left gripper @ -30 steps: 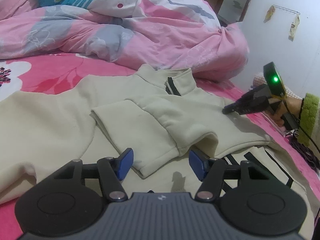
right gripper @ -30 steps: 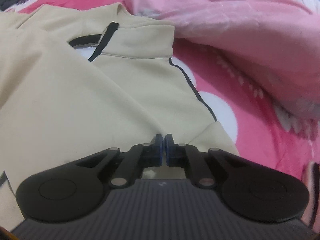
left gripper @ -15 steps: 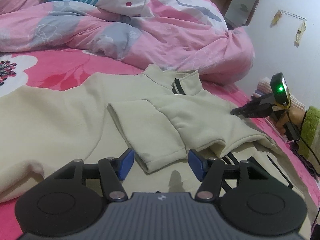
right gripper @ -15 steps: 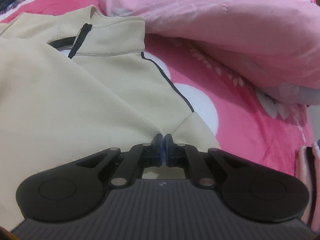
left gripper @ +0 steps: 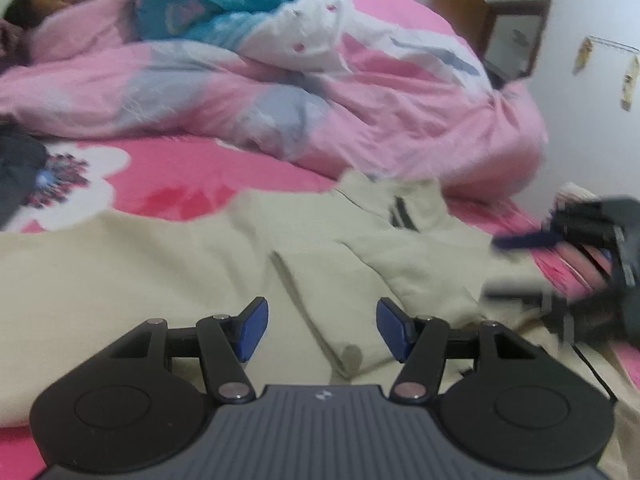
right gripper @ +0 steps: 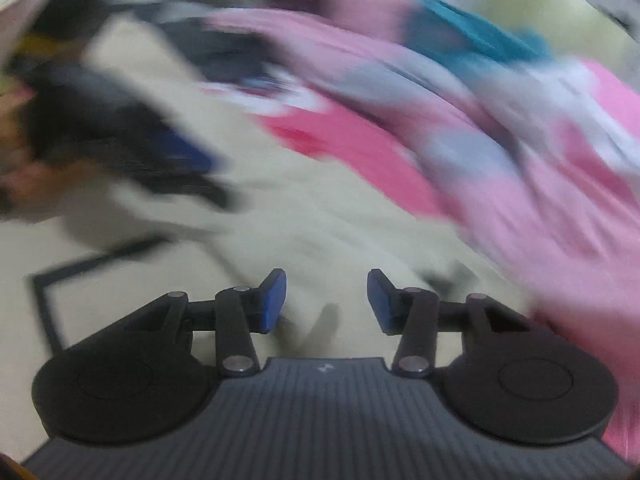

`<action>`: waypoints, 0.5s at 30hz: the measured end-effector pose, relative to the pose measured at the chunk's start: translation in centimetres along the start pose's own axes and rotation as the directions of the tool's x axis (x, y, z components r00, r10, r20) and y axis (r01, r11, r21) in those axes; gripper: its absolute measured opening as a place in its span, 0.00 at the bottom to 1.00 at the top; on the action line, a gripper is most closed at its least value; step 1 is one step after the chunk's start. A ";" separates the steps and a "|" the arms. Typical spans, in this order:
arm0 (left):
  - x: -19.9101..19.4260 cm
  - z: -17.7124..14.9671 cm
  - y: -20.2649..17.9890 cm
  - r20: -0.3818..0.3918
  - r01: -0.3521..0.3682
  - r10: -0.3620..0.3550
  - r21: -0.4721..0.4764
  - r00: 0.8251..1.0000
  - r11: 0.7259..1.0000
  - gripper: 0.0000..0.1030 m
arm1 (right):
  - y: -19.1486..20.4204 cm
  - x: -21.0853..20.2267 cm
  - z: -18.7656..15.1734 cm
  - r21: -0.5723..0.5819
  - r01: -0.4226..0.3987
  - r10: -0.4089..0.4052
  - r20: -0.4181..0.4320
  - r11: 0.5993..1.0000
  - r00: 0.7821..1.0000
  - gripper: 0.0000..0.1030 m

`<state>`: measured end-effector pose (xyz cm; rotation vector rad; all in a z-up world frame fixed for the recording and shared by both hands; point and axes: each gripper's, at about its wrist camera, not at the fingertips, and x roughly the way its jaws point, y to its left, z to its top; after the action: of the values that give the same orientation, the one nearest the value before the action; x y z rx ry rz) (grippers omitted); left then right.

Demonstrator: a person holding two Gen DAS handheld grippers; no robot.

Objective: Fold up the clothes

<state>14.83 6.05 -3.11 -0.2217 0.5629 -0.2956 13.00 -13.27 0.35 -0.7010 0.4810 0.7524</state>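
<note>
Released since half a second ago, the right gripper (right gripper: 327, 300) is now seen with its blue pads spread and empty above the cream sweatshirt (left gripper: 168, 276); earlier they were pressed together. The left gripper (left gripper: 319, 331) is held wide apart too, the folded sleeve cuff (left gripper: 346, 356) lying just beyond the gap. Soft fleece is spread flat below the crumpled pink quilt (left gripper: 360, 112). Only the left view is sharp; the right one is badly smeared.
</note>
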 end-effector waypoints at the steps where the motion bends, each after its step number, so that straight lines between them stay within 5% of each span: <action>1: -0.3 0.3 0.4 0.017 -0.012 0.013 -0.018 1.000 1.000 0.59 | 1.2 0.7 0.6 -0.042 -0.031 0.031 0.001 0.999 1.000 0.44; 8: -1.9 2.6 3.5 0.103 -0.012 0.023 -0.109 0.994 0.994 0.59 | 3.5 6.7 2.0 -0.078 -0.093 0.085 -0.094 0.993 0.992 0.41; 11: -2.9 3.5 5.0 0.139 -0.018 0.041 -0.160 0.989 0.987 0.59 | 0.3 7.0 2.0 0.240 -0.058 0.076 -0.065 0.969 0.995 0.13; 15: -3.5 4.3 7.0 0.159 -0.019 0.058 -0.237 0.986 0.971 0.59 | -1.9 6.2 1.4 0.463 -0.004 0.010 -0.010 0.886 1.000 0.07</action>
<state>15.84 14.32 0.14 -0.4592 0.4368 -0.1697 18.57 -10.44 -1.76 -0.2544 0.6477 0.6072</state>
